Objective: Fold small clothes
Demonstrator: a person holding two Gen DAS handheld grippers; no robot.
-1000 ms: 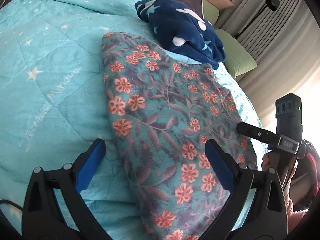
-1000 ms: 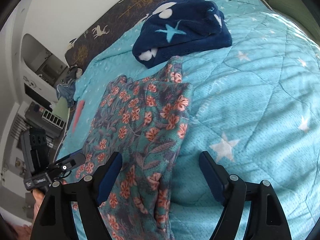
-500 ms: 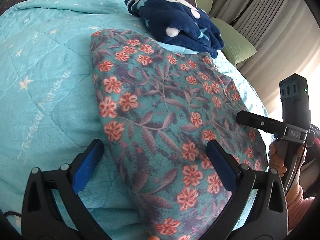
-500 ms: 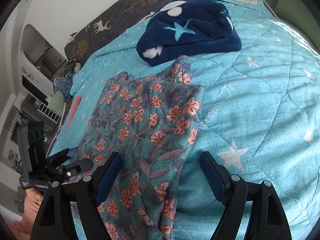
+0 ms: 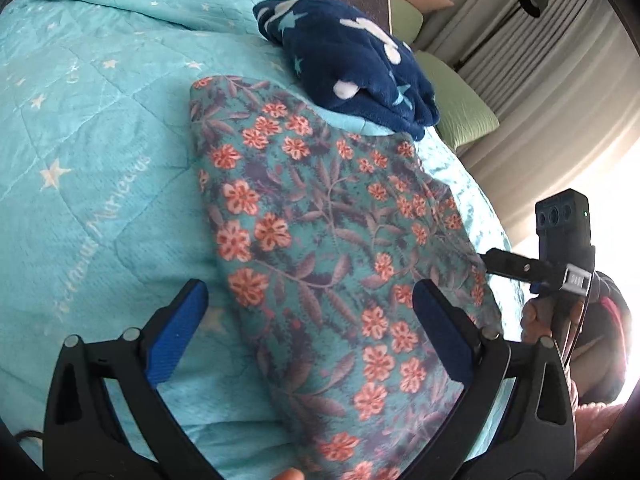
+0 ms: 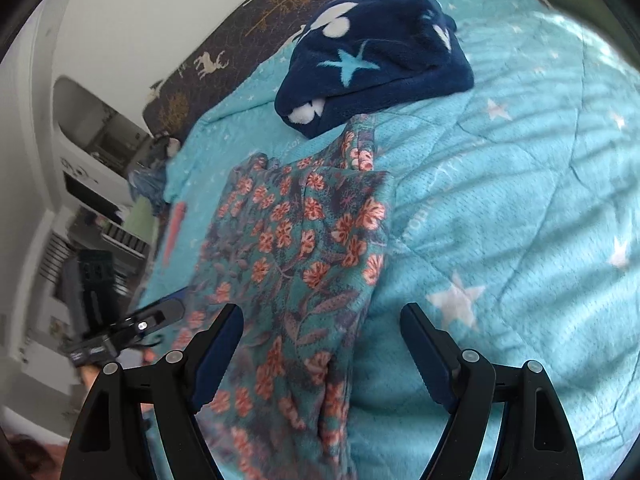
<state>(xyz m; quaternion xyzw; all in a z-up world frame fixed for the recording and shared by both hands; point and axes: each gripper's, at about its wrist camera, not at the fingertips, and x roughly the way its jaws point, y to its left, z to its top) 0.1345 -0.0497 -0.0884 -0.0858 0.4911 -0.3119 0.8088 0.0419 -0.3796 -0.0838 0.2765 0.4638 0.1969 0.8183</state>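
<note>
A teal garment with orange flowers (image 5: 320,240) lies lengthwise on the turquoise star quilt (image 5: 100,160); it also shows in the right wrist view (image 6: 296,260). My left gripper (image 5: 312,304) is open, its blue-padded fingers astride the garment's near left part, just above it. My right gripper (image 6: 320,328) is open over the garment's near right edge. Each gripper shows in the other's view: the right one (image 5: 520,268) at the garment's right side, the left one (image 6: 160,316) at its left side.
A folded dark blue fleece with white dots and stars (image 5: 360,68) lies on the quilt just beyond the garment, also in the right wrist view (image 6: 376,64). Green pillows (image 5: 456,108) and curtains are at the right. White furniture (image 6: 80,184) stands beside the bed.
Both grippers have shifted slightly forward along the garment and stayed open. The garment has not moved.
</note>
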